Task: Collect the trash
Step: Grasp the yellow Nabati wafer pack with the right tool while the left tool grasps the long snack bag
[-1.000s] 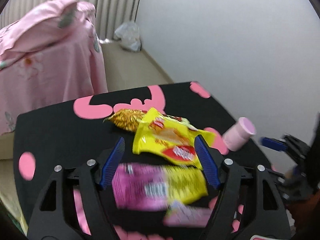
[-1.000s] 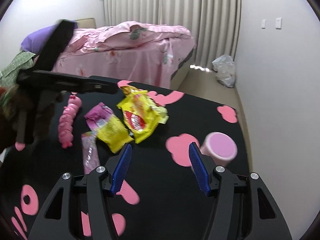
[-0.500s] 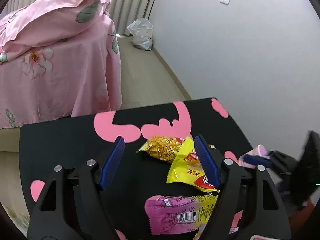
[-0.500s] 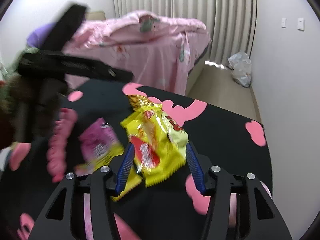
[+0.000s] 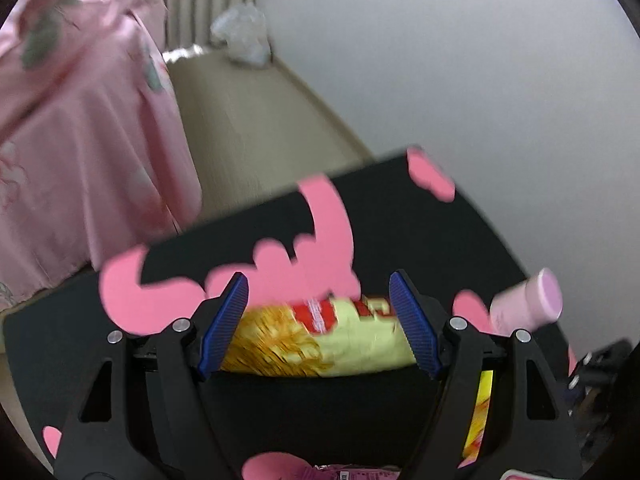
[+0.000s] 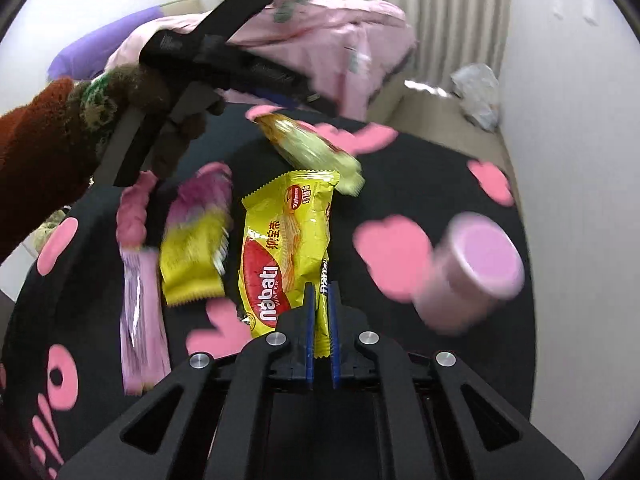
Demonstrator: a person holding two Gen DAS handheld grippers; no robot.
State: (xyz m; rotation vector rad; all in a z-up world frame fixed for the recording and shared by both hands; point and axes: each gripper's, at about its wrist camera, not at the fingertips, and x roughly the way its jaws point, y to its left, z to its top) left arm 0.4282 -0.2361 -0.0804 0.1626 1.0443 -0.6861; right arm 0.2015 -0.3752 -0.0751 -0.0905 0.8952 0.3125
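My right gripper [image 6: 320, 292] is closing tight on the near edge of a yellow Nabati wafer wrapper [image 6: 288, 240], with both pads pressing it. The wrapper looks sharp while the black table [image 6: 420, 184] under it is blurred. A gold and pale-green snack packet [image 5: 320, 340] lies between the open fingers of my left gripper [image 5: 318, 280], and neither pad touches it. The right wrist view shows that packet [image 6: 308, 148] at the table's far side, just under the left gripper, which a hand [image 6: 132, 96] in a brown sleeve holds.
A pink bottle [image 6: 472, 272] lies on its side at the right. A pink-and-yellow packet [image 6: 196, 240], a pale purple sachet [image 6: 140, 312] and a pink beaded toy [image 6: 134, 208] lie at the left. Beyond the table are a pink bed [image 5: 80, 120] and a plastic bag [image 5: 240, 36] on the floor.
My right gripper moved over the yellow wafer wrapper and shut on its near edge. My left gripper stayed open and moved forward until the gold packet lay between its fingers.
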